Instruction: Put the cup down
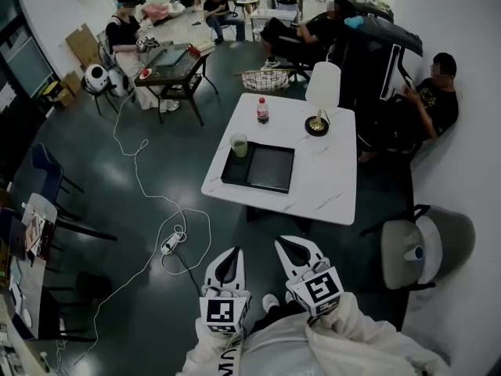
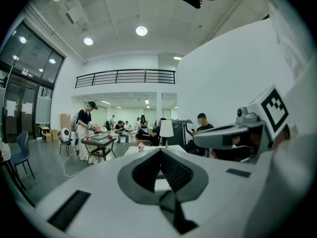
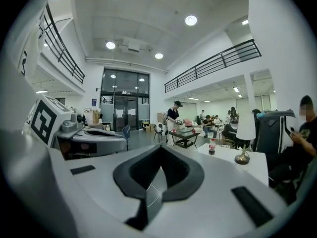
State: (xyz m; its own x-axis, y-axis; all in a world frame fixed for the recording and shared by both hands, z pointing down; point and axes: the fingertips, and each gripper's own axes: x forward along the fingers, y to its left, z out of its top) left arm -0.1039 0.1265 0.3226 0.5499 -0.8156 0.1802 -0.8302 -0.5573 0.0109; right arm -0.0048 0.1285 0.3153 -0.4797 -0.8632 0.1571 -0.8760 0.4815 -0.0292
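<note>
Standing cup (image 1: 239,145) at tray (image 1: 270,169) corner

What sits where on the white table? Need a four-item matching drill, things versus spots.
Things:
1. pale green cup
2. red-capped cola bottle
3. white-shaded brass lamp
4. black rectangular tray

Spots:
A. middle of the white table, towards its near left
B. table's far right part
C. on the tray's far left corner
D. by the far edge, left of the lamp

Pairs: 1-C, 2-D, 3-B, 4-A
</note>
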